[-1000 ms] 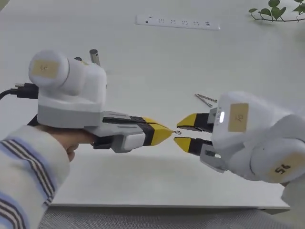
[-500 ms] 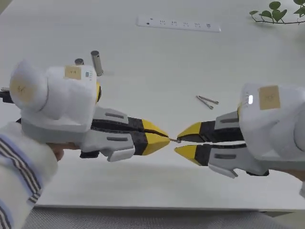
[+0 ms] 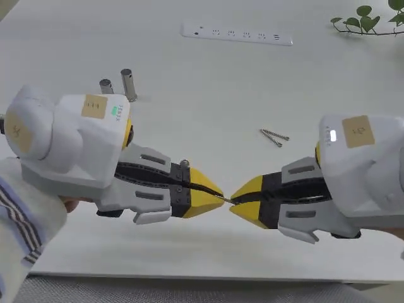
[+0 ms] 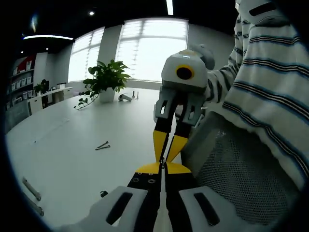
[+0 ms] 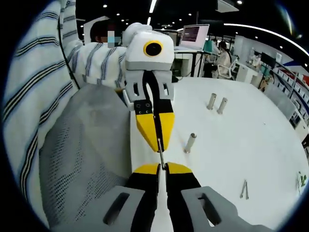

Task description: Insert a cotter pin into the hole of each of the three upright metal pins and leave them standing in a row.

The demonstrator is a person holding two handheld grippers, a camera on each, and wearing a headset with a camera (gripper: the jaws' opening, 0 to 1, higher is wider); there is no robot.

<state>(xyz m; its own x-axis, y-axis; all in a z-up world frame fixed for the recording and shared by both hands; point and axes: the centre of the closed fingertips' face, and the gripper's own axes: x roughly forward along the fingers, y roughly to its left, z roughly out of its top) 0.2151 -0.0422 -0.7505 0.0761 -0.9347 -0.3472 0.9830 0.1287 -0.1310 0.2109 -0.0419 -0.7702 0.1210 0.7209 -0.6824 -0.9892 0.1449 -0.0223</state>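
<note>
While the left claw [image 3: 219,194] and right claw [image 3: 233,203] meet tip to tip, both pinching a cotter pin [image 3: 226,199] lying left-right between them over the tabletop [image 3: 189,63] near edge, the metal pins [image 3: 128,84] stand far left.

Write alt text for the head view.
The left tool and right tool meet tip to tip above a white table, both shut on one thin cotter pin. Two upright metal pins stand upper left; spare cotter pins lie centre right.

Shape of cotter pin [image 3: 226,199] too small, plant [image 3: 364,11] cropped by edge
</note>
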